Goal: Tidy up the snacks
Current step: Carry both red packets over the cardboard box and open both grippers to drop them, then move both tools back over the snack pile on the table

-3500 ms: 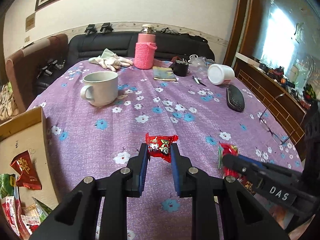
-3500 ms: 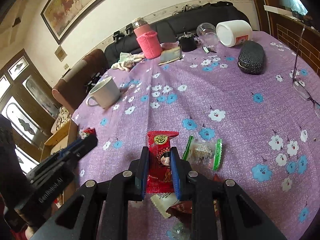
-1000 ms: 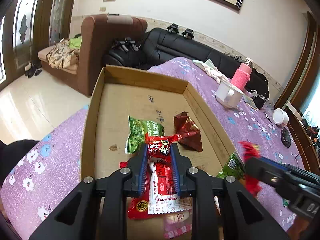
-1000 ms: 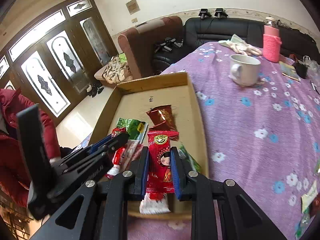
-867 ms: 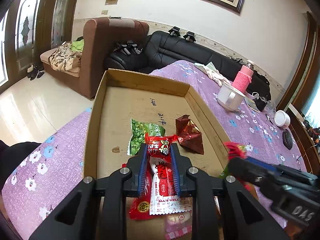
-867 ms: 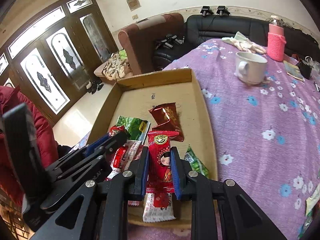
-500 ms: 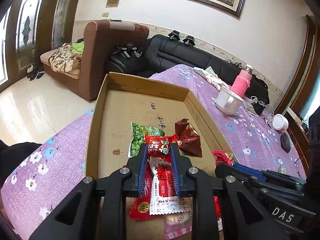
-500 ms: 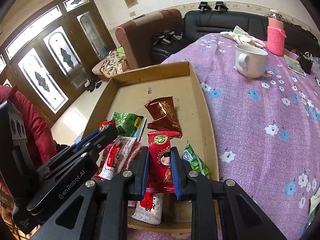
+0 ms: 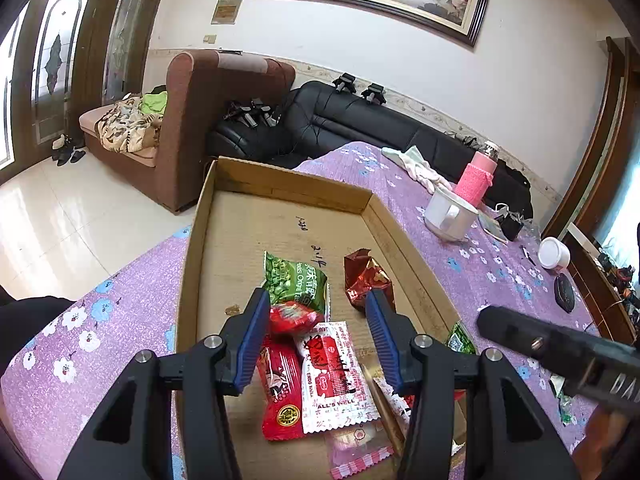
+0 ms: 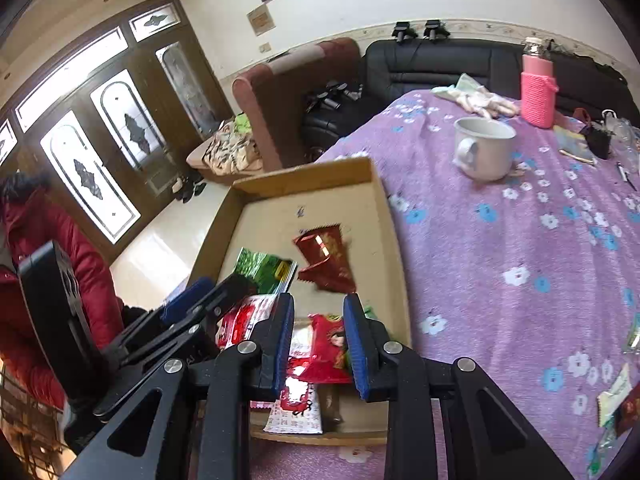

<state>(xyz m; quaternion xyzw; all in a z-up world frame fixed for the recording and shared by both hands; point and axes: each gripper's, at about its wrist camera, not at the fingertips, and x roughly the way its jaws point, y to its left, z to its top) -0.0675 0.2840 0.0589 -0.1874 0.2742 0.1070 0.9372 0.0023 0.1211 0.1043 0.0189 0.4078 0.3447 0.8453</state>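
Note:
A shallow cardboard box (image 9: pixel 280 184) lies on the purple flowered tablecloth and holds several snack packets. My left gripper (image 9: pixel 316 312) is open over the box; a small red packet (image 9: pixel 290 316) lies below it on a green packet (image 9: pixel 296 280). My right gripper (image 10: pixel 314 320) is open over the box's near end (image 10: pixel 394 248); a red packet with a girl's face (image 10: pixel 326 350) lies under it on the pile. A dark red packet (image 10: pixel 326 254) lies further in. The left gripper's fingers (image 10: pixel 188 300) show in the right wrist view.
A white mug (image 10: pixel 484 148), a pink knitted bottle (image 10: pixel 538 88) and small items stand further along the table. More loose snacks (image 10: pixel 618 396) lie at the table's right edge. A brown armchair (image 9: pixel 216 120) and a black sofa (image 9: pixel 352 120) stand behind.
Both grippers have opened over the box. The small red packet has dropped from the left gripper and the girl-face packet from the right; both now lie in the box.

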